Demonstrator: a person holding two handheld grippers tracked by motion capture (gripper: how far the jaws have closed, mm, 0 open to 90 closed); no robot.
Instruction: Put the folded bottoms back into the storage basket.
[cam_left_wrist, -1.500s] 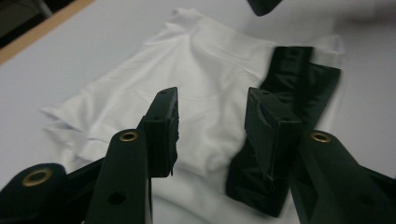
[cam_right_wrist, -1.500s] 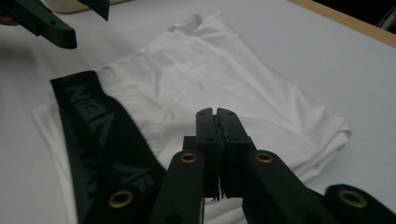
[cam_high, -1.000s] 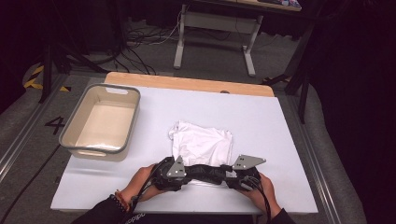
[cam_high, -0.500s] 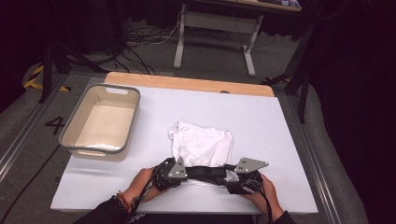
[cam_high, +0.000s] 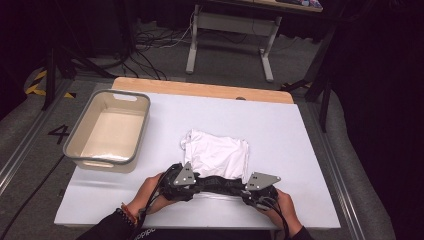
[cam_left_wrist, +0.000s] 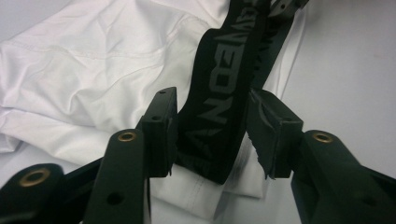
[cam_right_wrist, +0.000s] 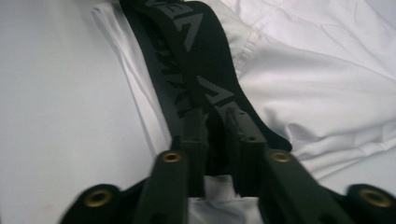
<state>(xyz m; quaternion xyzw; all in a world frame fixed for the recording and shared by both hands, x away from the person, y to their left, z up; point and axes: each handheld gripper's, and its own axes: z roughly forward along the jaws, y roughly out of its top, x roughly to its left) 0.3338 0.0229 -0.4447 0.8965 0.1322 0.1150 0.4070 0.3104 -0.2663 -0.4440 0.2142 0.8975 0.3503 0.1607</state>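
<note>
Garment (cam_high: 220, 159), white with a black lettered waistband (cam_high: 218, 185), lies flat at the near middle of the tabletop (cam_high: 310, 150); waistband runs along its near edge, stretched between both grippers.

Left gripper (cam_left_wrist: 212, 133): jaws have just been opening and stand apart, waistband lying slack between them, pads not pressing. Released.

Right gripper (cam_right_wrist: 217, 126): jaws have just been closing and are clenched on the waistband's right end.

Grey bin (cam_high: 80, 150) sits on the far left of the tabletop, well apart from the garment.

Step in hand, as judged: straightening or re-gripping the waistband ahead of a fold or a lift. Next move likely calls for the left jaws to close again on the band so both ends are held evenly; a one-sided pull would drag the cloth askew.
</note>
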